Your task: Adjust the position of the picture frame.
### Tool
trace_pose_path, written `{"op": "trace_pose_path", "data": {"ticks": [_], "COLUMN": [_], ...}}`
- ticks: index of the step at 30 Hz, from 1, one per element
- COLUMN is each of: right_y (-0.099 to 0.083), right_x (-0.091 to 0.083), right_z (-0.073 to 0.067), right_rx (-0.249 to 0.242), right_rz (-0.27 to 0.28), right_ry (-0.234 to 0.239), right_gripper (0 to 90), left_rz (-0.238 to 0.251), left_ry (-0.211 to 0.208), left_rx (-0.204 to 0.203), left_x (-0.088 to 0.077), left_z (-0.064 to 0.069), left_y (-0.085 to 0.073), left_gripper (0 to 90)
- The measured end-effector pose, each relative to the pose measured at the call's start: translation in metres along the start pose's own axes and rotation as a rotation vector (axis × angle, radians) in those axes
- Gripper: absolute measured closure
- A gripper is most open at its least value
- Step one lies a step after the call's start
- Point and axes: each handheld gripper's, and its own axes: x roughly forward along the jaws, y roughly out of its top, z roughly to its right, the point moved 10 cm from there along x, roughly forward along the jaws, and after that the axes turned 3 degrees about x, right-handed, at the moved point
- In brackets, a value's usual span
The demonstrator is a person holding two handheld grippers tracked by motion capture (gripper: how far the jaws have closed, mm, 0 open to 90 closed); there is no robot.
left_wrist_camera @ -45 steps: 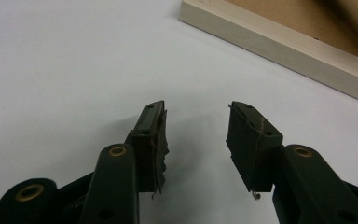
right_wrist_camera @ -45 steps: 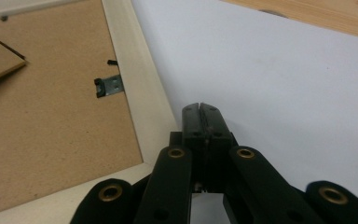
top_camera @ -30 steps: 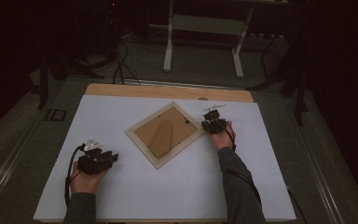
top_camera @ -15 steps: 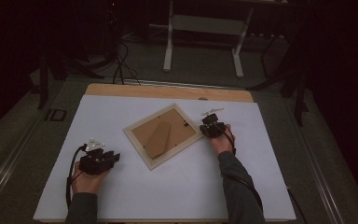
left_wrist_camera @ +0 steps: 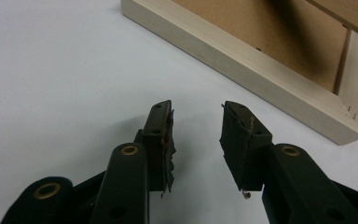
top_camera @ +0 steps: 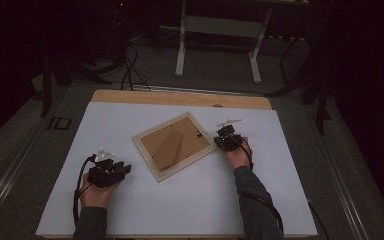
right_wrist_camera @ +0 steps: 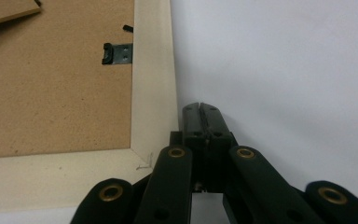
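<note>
A white sheet (top_camera: 190,200) is laid over a wooden table top (top_camera: 130,96), of which a strip is exposed along the far edge. Beyond the table, a white metal stand (top_camera: 219,30) is set on the grey floor (top_camera: 10,165). Black cables (top_camera: 127,65) are run across the floor at the far left.

The table (top_camera: 190,99) has a light wooden top, mostly covered by a white sheet (top_camera: 130,210). Beyond its far edge stands a white metal stand (top_camera: 219,30) on two legs. Black cables (top_camera: 127,67) lie on the grey floor (top_camera: 150,60) left of the stand. The surrounding room is dark.
</note>
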Motion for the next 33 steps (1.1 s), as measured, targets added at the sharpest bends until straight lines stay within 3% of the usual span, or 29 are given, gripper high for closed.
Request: {"op": "trace_pose_path", "data": {"ticks": [19,28,33], "right_y": [-0.012,-0.017,-0.020], "right_x": [-0.009,-0.013,-0.015], "right_z": [-0.010,-0.015,-0.018], "right_rx": [0.005,0.031,0.044], "right_rz": [-0.009,-0.013,-0.005], "right_ry": [0.023,0.045,0.058], "right_gripper": [90.0,90.0,90.0], "left_rz": [-0.042,-0.047,-0.016], "left_ry": [0.045,0.077,0.111], "left_rx": [0.017,0.025,0.017], "left_x": [0.015,0.022,0.023], "left_z": [0.010,0.012,0.013], "left_y": [-0.001,0.001,0.006], "left_gripper": [67.1,86.2,89.7]}}
